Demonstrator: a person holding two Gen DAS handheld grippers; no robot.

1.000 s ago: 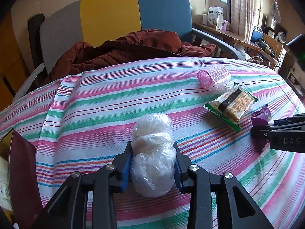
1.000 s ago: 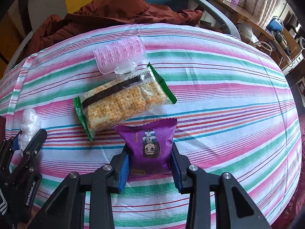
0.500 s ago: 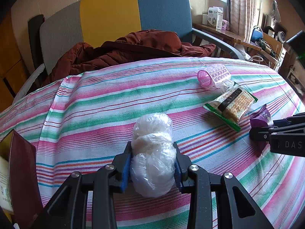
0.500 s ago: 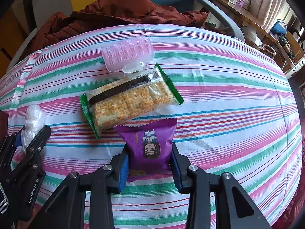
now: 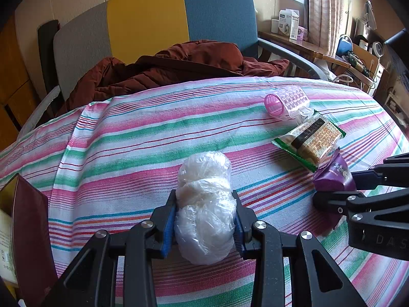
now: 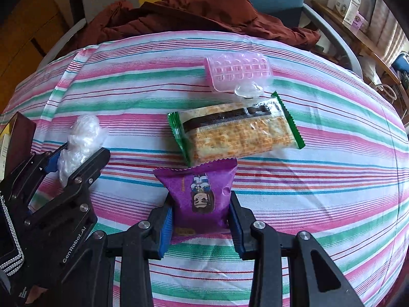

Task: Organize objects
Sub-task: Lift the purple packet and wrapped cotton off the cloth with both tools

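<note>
Left gripper (image 5: 204, 221) clamped on a clear plastic-wrapped bundle (image 5: 204, 204), long axis running straight ahead between the pads. Right gripper (image 6: 200, 216) pinching a purple snack packet (image 6: 200, 192), printed figure upside down, serrated far edge touching a cracker pack (image 6: 235, 133) lying crosswise just ahead. Beyond that, a pink hair roller (image 6: 237, 74), also crosswise, on the striped cloth (image 6: 319, 179).

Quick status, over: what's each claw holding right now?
Left gripper shut on plastic-wrapped bundle. Right gripper shut on purple snack packet. Cracker pack just ahead.
</note>
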